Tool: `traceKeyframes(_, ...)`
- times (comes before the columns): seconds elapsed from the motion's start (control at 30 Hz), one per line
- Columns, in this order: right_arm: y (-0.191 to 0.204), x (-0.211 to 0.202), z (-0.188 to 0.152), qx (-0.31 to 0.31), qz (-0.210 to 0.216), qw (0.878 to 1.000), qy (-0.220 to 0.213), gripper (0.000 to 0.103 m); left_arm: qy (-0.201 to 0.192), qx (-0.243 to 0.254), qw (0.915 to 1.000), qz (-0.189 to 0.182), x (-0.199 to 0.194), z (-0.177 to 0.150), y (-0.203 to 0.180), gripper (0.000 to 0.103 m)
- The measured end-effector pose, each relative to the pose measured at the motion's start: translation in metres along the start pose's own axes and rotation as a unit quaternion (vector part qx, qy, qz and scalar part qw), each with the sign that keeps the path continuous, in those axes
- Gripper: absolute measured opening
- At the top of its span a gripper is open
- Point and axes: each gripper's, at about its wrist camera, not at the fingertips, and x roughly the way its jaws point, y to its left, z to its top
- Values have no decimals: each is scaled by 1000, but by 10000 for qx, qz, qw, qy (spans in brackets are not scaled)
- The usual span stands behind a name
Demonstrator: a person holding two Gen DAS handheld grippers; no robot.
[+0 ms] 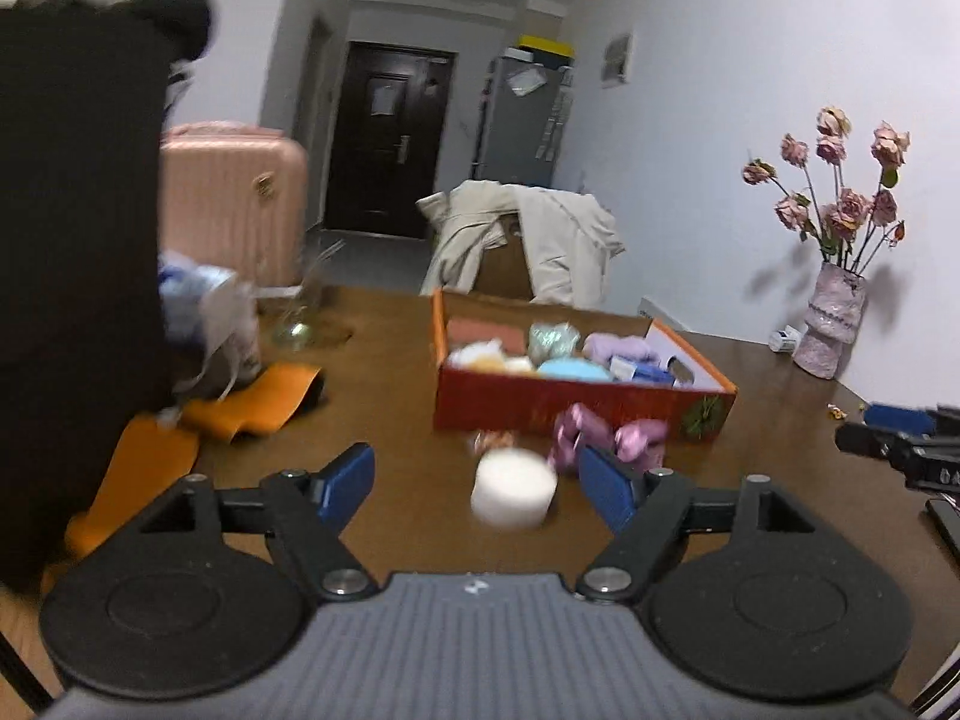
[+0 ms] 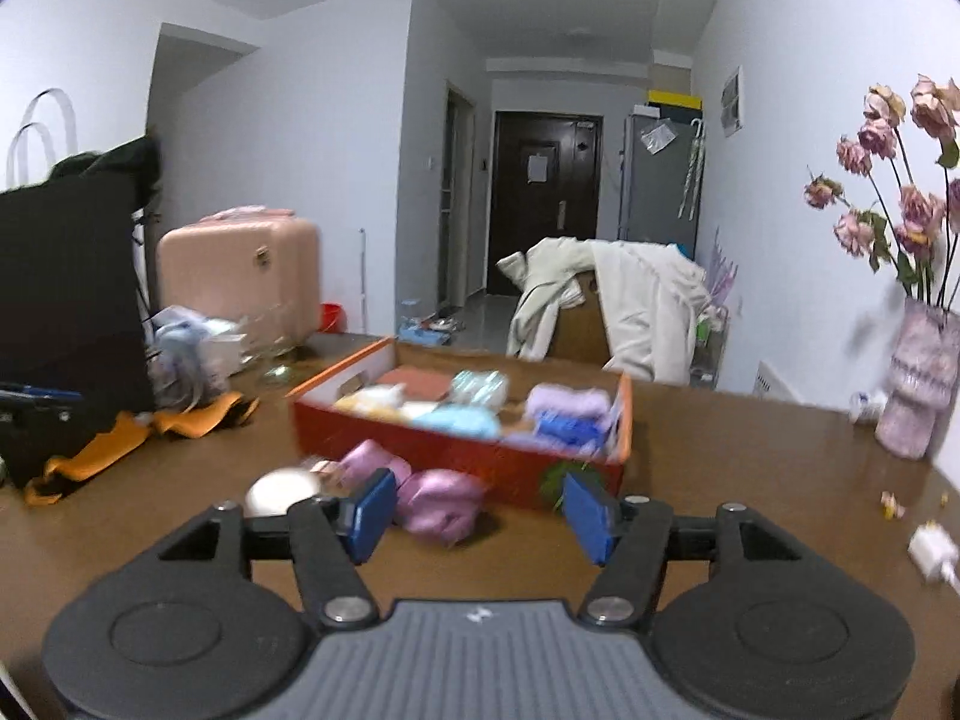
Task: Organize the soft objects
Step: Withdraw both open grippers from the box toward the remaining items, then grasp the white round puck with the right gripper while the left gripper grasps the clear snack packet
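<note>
A red cardboard box [image 1: 540,405] [image 2: 456,459] stands open on the brown table, holding several soft items, among them a lilac cloth [image 1: 618,348] and a light blue one [image 1: 570,369]. In front of it lie a white round pad [image 1: 513,489] [image 2: 282,492] and pink soft pieces [image 1: 606,432] [image 2: 438,501]. My left gripper [image 1: 477,474] is open above the table; the white pad shows between and just beyond its blue fingertips, untouched. My right gripper [image 2: 480,501] is open too, short of the pink pieces, nothing gripped.
A vase of dried roses [image 1: 831,324] stands at the table's right edge. Orange cloth [image 1: 258,396], a pile of bluish fabric [image 1: 204,306] and a tall black object [image 1: 72,240] crowd the left. A coat-draped chair [image 1: 540,240] and a pink suitcase [image 1: 234,198] stand behind the table.
</note>
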Motion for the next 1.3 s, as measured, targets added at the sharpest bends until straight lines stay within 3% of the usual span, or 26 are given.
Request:
traceKeyframes(0.2, 34, -25, -39, 452, 232, 9984, 230, 78, 44, -275, 9996, 95, -33, -31, 20, 83)
traceKeyframes(0.37, 65, -9, -43, 184, 410, 9982, 390, 85, 15, -36, 9988, 486, -32, -35, 29, 88)
traceKeyframes(0.43, 75, 4, -41, 215, 535, 9976, 384, 85, -3, -65, 9989, 456, -29, -37, 33, 89)
traceKeyframes(0.67, 106, 107, -31, 247, 910, 9922, 818, 85, 100, 38, 9979, 633, 5, -27, 48, 91)
traceKeyframes(0.8, 129, 169, -21, -71, 769, 9926, 932, 84, 94, 159, 9972, 727, 29, -17, 53, 91)
traceKeyframes(0.87, 137, 194, -19, -137, 760, 9909, 1105, 75, 114, 243, 9970, 732, 43, -14, 53, 91)
traceKeyframes(1.0, 127, 214, -19, 27, 918, 9884, 1209, 54, 291, 387, 9973, 549, 79, -7, 44, 91)
traceKeyframes(1.2, 62, 176, -15, 394, 1193, 9871, 997, 54, 491, 877, 9949, 85, 155, 0, 13, 89)
traceKeyframes(1.3, 21, 158, -12, 741, 1003, 9894, 740, 55, 624, 1343, 9888, -172, 193, 4, -6, 71)
